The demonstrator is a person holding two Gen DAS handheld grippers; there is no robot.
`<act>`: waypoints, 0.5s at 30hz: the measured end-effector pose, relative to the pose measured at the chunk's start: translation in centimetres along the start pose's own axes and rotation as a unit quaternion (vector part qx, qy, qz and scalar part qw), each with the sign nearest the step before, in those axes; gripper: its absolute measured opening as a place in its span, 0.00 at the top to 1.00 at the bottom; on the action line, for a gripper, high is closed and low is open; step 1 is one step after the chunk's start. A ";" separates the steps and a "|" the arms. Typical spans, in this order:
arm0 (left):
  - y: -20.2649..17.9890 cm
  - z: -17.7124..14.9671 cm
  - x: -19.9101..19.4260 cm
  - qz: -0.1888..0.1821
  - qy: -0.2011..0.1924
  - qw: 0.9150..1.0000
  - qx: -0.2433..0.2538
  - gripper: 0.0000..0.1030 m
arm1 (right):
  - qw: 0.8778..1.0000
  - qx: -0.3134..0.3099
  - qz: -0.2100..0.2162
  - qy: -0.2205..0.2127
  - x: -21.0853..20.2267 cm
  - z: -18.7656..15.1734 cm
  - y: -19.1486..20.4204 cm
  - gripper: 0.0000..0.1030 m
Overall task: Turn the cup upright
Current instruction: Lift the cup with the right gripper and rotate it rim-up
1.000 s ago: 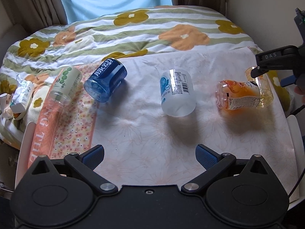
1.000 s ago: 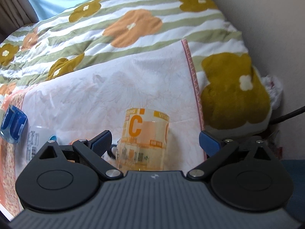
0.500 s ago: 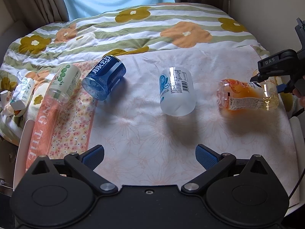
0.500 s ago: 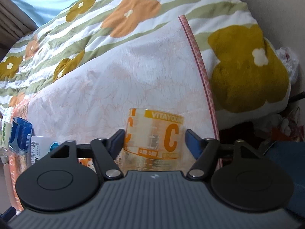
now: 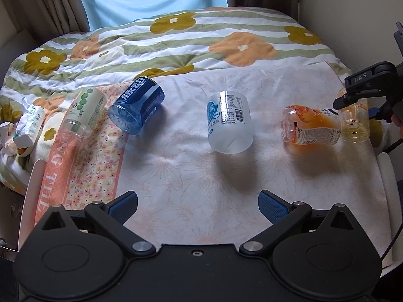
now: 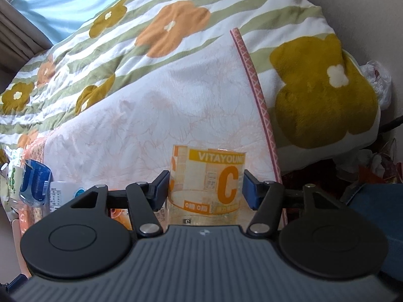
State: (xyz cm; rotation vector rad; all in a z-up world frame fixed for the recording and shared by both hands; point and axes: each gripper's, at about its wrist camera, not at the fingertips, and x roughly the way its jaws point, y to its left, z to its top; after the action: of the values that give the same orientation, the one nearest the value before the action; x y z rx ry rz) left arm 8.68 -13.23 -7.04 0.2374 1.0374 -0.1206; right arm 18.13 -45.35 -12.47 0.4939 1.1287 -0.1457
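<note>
a crumpled wrapper (image 5: 27,123) sits at the far left edge of the bed, on the flowered quilt (image 5: 176,37). next to it the green-dotted cup (image 5: 85,112) lies on its side, then the blue cup (image 5: 137,105), also on its side, both where they were a second ago. the left hand-held gripper (image 5: 197,207) hovers low over the pale cloth (image 5: 191,171) with its blue pads wide apart and nothing between them, unchanged from the earlier frames. the white cup (image 5: 229,123) lies tipped over in the middle of the cloth, untouched. further right the orange-print cup (image 5: 309,125) lies on its side, its open end touching the yellow cup (image 5: 354,123), which stands on the cloth near the right edge.

the right hand-held gripper (image 6: 206,188) is the one that has changed: a second ago its fingers stood spread with the yellow cup (image 6: 207,188) loose between them, half a second ago they had narrowed, and now both blue pads (image 6: 250,191) press against the cup's sides, clamped on it. in the right wrist view the label reads "vitayoung c". whether the cup's mouth faces up or down i cannot tell. the pink trim (image 6: 254,95) of the cloth runs just to the right of it.
</note>
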 end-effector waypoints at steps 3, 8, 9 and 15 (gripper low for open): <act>0.4 -0.1 -0.5 -0.001 -0.006 1.000 -0.004 0.00 | 1.000 0.002 -0.003 -0.006 -1.0 -0.1 -0.1 0.28; 1.4 -0.5 -1.7 -0.001 -0.016 1.000 -0.010 0.00 | 1.000 -0.001 0.001 -0.015 -3.9 -0.8 0.4 0.28; 1.7 -0.6 -1.9 -0.001 -0.019 1.000 -0.012 0.00 | 1.000 -0.003 0.005 -0.015 -4.6 -1.1 0.6 0.28; 4.0 -1.9 -3.2 0.002 -0.027 0.999 -0.027 0.00 | 0.999 -0.024 0.031 -0.007 -7.6 -4.3 4.3 0.28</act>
State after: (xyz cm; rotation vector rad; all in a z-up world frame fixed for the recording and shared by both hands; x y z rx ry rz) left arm 6.34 -8.89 -4.65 0.1863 0.9844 -0.0957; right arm 12.79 -40.58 -5.81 0.4841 1.0988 -0.0684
